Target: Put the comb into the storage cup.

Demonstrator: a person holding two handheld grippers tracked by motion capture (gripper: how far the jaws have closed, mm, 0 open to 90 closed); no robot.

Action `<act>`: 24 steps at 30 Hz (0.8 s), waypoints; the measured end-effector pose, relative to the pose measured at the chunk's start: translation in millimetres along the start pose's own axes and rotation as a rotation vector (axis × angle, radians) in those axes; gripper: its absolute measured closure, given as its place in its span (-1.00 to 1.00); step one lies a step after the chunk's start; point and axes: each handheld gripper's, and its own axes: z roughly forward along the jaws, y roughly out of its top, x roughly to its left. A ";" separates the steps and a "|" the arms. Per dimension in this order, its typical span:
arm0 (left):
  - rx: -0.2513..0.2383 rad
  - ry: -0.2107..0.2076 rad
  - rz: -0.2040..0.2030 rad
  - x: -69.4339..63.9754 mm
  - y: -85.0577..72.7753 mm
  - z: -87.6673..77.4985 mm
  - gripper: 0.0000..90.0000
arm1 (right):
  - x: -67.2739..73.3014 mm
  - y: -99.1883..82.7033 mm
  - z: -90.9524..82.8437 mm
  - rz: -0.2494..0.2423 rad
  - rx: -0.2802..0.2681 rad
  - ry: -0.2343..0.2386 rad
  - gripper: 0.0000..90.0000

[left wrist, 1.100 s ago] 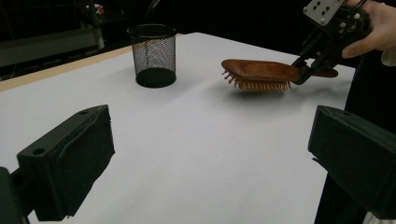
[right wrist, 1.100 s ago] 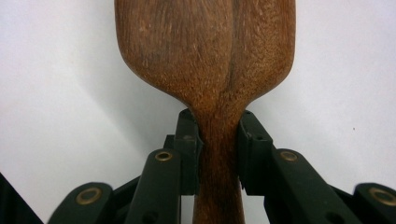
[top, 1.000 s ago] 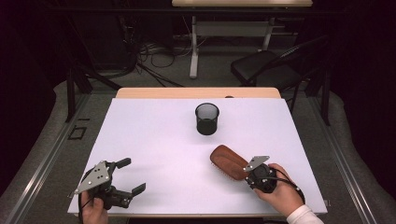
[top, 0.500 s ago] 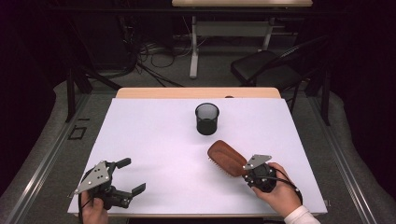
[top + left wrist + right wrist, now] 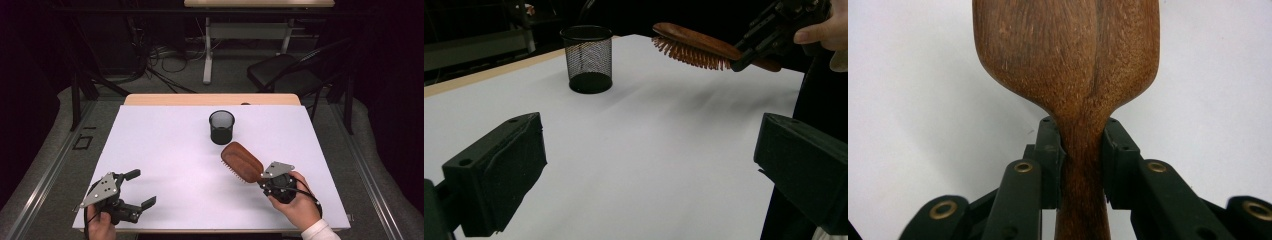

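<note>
— So, from the high view, what has the right gripper (image 5: 261, 176) got?
— It clamps the wooden hairbrush (image 5: 241, 161) by its handle; the brush head juts ahead of it toward the mesh cup (image 5: 221, 127); the left gripper (image 5: 138, 188) gapes, nothing between.
— Left gripper view?
— Brush raised off the white table (image 5: 649, 150), bristles down.
— Right gripper view?
— Both pads (image 5: 1112, 165) pinch the handle.

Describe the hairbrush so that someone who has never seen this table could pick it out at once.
On the white table, look to the near right, just in front of the black mesh cup. There the right gripper clamps the handle of a wooden hairbrush, held off the surface with its bristles facing down. It is the one brown thing there, with an oval wooden back.
</note>
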 end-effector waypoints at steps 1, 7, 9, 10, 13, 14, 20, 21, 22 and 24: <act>0.000 -0.001 0.000 0.1 0.0 0.1 -0.99 | -0.1 0.9 -0.5 0.001 -0.003 0.000 0.62; 0.000 -0.004 -0.001 0.2 -0.2 0.6 -0.99 | 0.1 5.4 -2.4 0.008 -0.039 -0.010 0.62; 0.000 -0.005 -0.001 0.3 -0.2 0.7 -0.99 | 0.4 7.2 -2.9 0.010 -0.053 -0.015 0.62; 0.001 -0.004 -0.001 0.3 -0.2 0.6 -0.99 | 0.5 8.0 -2.9 0.006 -0.063 -0.020 0.62; 0.000 -0.004 -0.002 0.4 -0.3 0.5 -0.99 | 1.5 10.8 -4.4 0.004 -0.075 -0.029 0.62; 0.000 -0.001 -0.003 0.4 -0.3 0.5 -0.99 | 1.9 11.8 -4.7 0.000 -0.082 -0.034 0.62; 0.003 -0.002 -0.003 0.6 -0.4 0.9 -0.99 | 4.6 18.6 -5.9 0.001 -0.122 -0.047 0.62; 0.003 -0.001 -0.003 0.6 -0.4 0.9 -0.99 | 5.1 20.1 -5.8 0.004 -0.131 -0.047 0.62; 0.003 -0.002 -0.002 0.6 -0.4 0.8 -0.99 | 5.7 21.5 -5.8 0.004 -0.139 -0.049 0.62; 0.002 -0.002 -0.003 0.6 -0.3 0.8 -0.99 | 6.9 24.8 -5.5 0.002 -0.152 -0.049 0.62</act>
